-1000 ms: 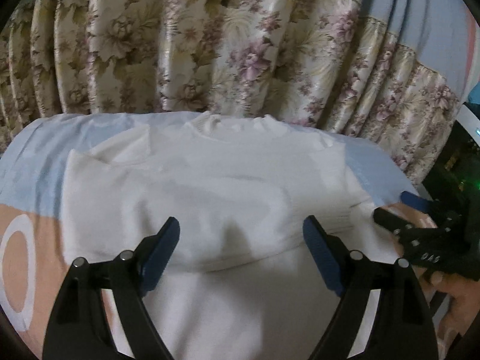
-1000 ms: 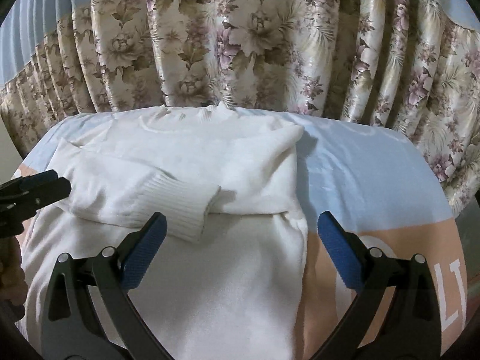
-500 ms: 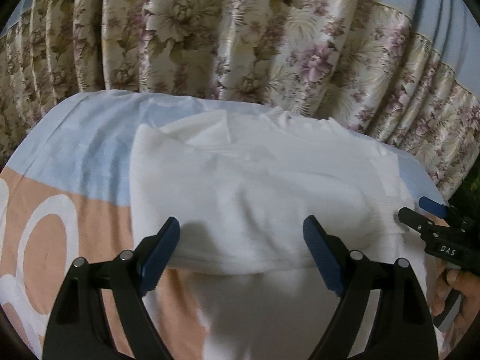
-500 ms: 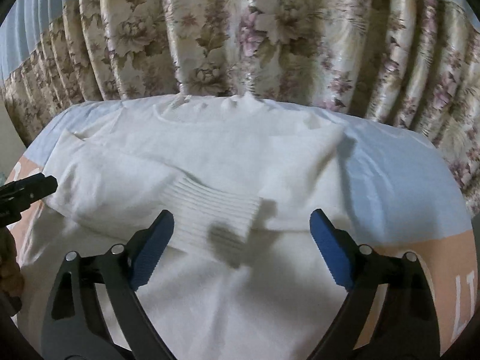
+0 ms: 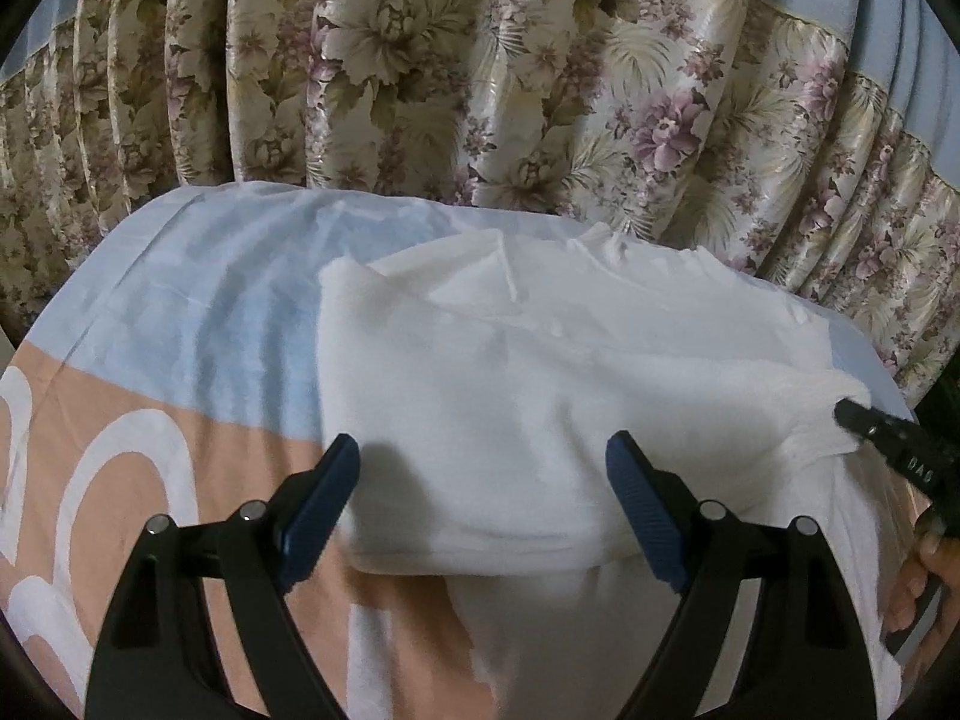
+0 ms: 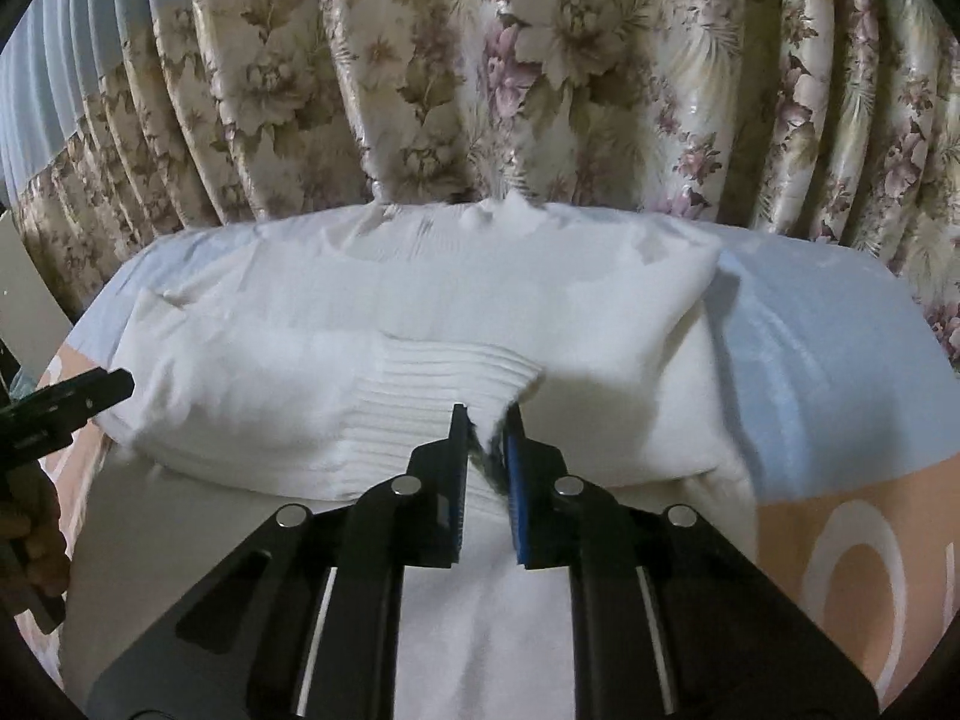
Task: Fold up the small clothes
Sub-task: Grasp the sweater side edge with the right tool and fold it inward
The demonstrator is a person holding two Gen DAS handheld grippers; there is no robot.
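Observation:
A white knit sweater [image 5: 540,396] lies flat on the bed, also seen in the right wrist view [image 6: 480,312]. One sleeve is folded across the chest, its ribbed cuff [image 6: 438,396] in the middle. My right gripper [image 6: 485,420] is shut on the cuff's edge; it also shows at the right of the left wrist view [image 5: 852,414]. My left gripper [image 5: 483,468] is open and empty, hovering over the folded sleeve near the sweater's left side; its tip shows in the right wrist view [image 6: 114,387].
The bed sheet [image 5: 198,324] is light blue at the back and peach with white shapes [image 5: 120,468] in front. A floral curtain [image 5: 480,72] hangs right behind the bed. A white panel [image 6: 24,294] stands at the far left.
My right gripper moved in to the ribbed cuff and closed on it. My left gripper shifted left along the sweater, staying open.

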